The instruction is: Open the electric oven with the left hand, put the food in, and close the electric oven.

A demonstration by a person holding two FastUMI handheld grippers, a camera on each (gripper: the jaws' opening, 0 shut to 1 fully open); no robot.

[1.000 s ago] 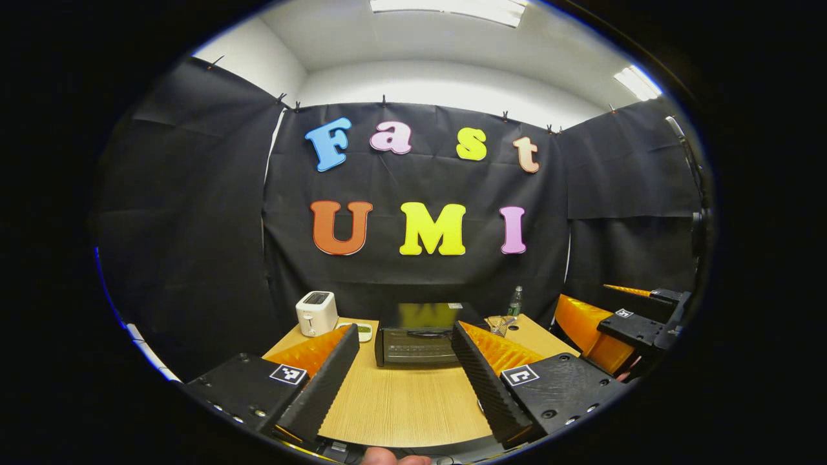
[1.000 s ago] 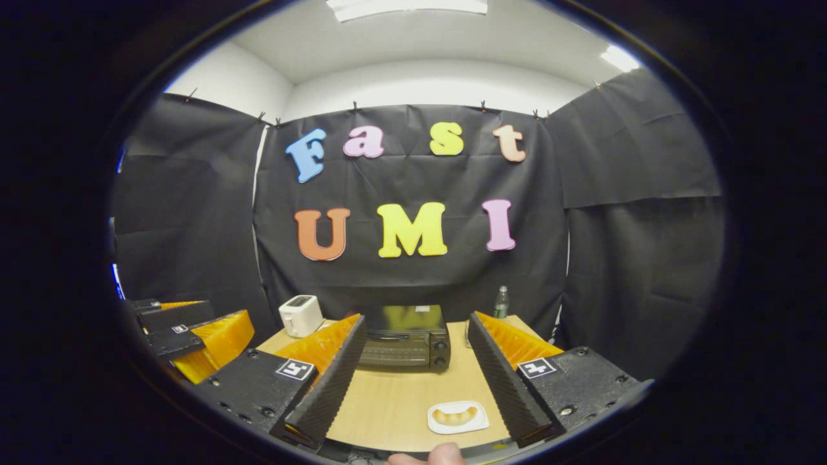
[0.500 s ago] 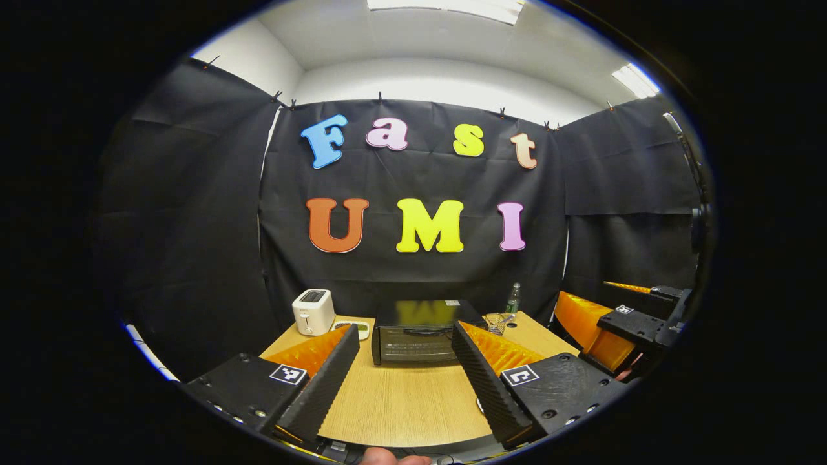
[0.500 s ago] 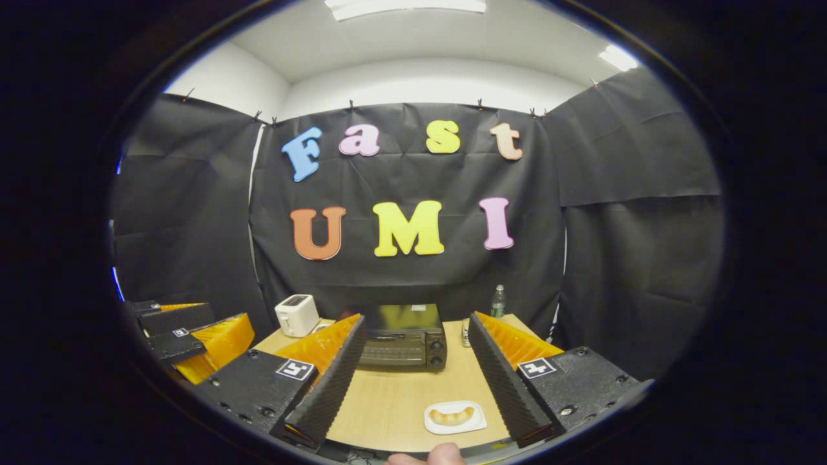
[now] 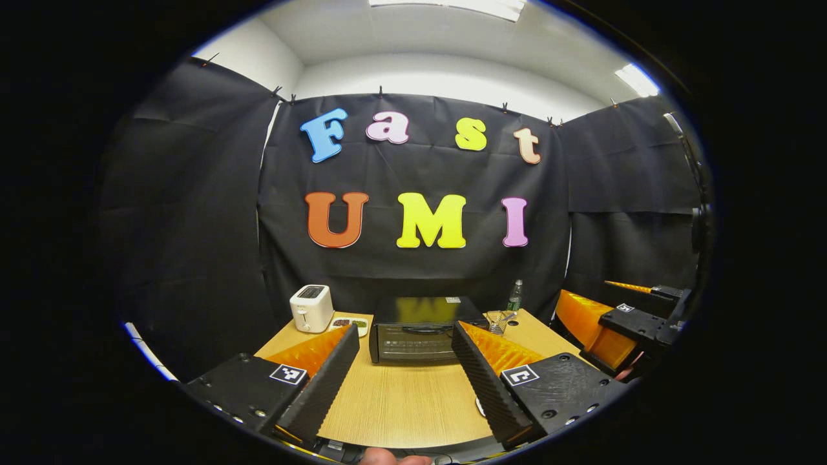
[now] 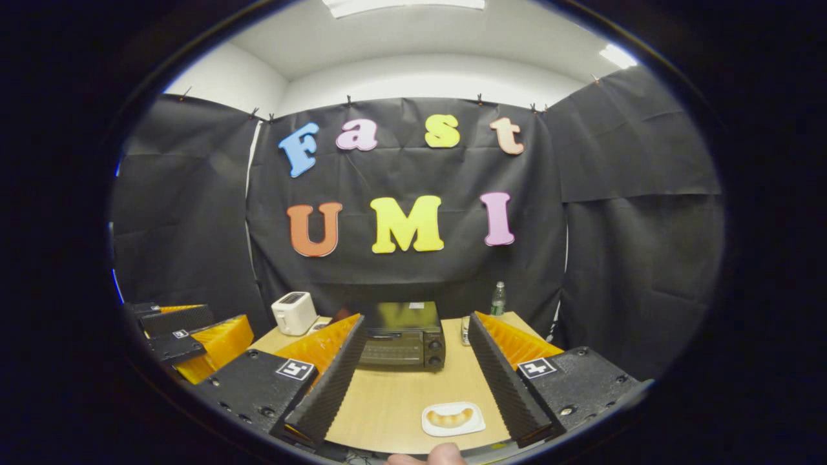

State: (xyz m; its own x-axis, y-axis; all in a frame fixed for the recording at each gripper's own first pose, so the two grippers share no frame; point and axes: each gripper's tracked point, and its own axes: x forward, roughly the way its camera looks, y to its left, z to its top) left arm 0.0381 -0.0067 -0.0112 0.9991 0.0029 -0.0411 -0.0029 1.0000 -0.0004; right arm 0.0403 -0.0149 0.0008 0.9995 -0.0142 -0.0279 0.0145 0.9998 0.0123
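Fingers of my left gripper spread wide, gripping nothing; right gripper likewise parted, empty. Wooden table below both. Black electric oven at 12 o'clock from left gripper, at table's far edge, door shut. White toaster at 10 o'clock of oven. Food, pale crescent pastry on white tray, lies near table's front edge, between right gripper's fingers, well apart from oven. Small bottle at 2 o'clock of oven.
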